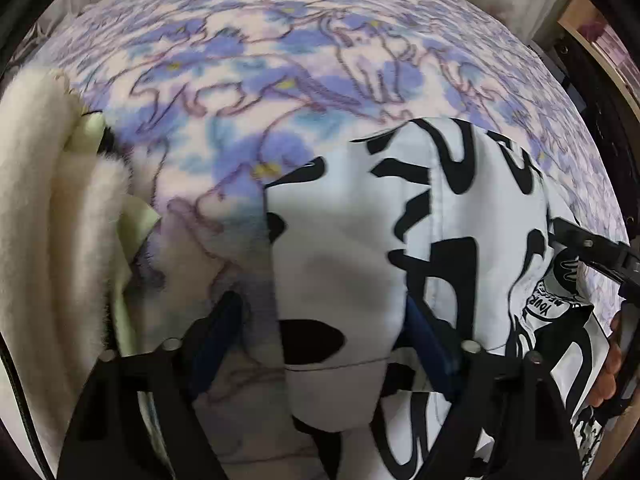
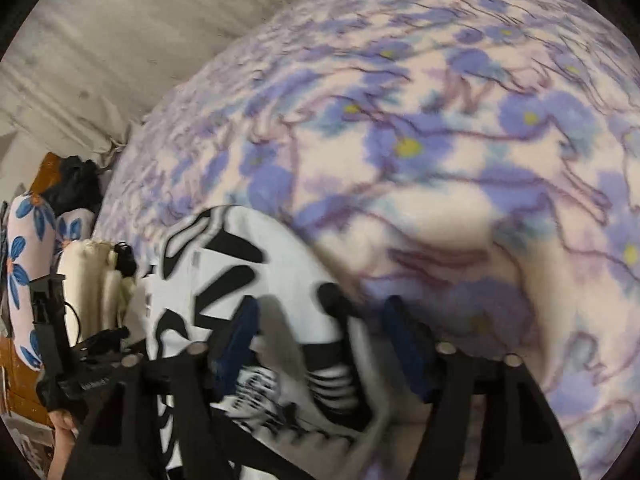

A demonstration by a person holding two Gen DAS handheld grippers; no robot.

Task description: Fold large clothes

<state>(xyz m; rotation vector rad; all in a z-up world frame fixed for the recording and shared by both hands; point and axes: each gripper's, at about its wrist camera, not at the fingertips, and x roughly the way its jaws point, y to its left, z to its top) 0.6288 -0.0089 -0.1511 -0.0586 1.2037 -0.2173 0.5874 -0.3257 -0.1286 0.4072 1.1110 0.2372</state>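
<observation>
We saw the white garment with black print lying on the flowered blanket, beside a cream fleece. The left gripper had its jaws released, apart on both sides of a fold. The right gripper also stood over the cloth; whether it grasped, we could not tell.
</observation>
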